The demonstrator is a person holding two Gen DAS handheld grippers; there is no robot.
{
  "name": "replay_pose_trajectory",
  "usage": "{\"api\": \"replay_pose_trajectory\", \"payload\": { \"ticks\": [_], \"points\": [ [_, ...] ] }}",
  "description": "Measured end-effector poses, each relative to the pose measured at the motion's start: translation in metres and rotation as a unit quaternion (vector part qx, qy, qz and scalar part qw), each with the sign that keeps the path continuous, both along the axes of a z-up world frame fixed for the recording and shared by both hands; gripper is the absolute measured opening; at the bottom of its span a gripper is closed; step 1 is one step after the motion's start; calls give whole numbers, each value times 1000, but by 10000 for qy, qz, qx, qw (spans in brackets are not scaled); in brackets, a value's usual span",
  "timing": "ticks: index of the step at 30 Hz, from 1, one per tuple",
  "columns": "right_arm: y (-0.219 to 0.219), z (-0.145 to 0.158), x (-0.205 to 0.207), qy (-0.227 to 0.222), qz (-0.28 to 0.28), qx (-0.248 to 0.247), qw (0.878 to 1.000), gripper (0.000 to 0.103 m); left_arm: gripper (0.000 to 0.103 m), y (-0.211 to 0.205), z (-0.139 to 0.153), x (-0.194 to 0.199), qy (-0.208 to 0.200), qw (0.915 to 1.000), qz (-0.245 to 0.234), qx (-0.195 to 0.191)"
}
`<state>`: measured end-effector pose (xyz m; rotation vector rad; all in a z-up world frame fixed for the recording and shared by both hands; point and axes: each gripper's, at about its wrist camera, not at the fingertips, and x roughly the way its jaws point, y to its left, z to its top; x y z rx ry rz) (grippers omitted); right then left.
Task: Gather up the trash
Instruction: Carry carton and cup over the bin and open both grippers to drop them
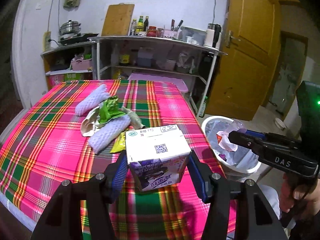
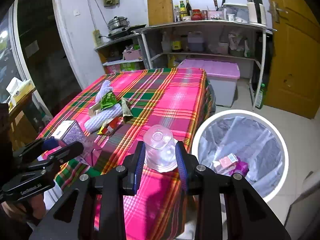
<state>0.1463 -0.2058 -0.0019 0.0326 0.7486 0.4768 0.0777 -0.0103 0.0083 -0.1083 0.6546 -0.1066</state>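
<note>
The left gripper (image 1: 158,170) is clamped on the milk carton (image 1: 158,156) above the tabletop's near right corner. The right gripper (image 2: 161,156) is clamped on a clear plastic cup (image 2: 160,150) beside the trash bin (image 2: 208,128). If either item is released short of the rim, it is likely to land on the floor.

The tablecloth (image 1: 50,132) is a plaid — hot pink crossed with green, yellow and orange stripes. The milk carton (image 1: 158,156) is white on top, purple printed below (a small green oval logo near one corner). Foam fruit nets (image 1: 109,134) are pale lavender-white, one wrapper (image 1: 109,110) bright green, another (image 2: 108,128) yellow and red. The bin (image 2: 240,154) is white — its liner bluish-grey. The door (image 1: 250,50) is ochre yellow.
</note>
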Motion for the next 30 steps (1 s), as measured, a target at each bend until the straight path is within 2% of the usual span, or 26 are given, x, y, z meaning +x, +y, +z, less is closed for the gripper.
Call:
{"api": "replay_pose_trajectory", "payload": {
  "ticks": [15, 30],
  "points": [
    [-39, 3, -15, -56, -381, 62, 9992, 32, 58, -40, 4, 5, 13, 9989, -469, 85],
    [-90, -17, 2, 185, -925, 79, 9955, 32, 58, -90, -3, 43, 71, 9943, -1051, 134]
  ]
}}
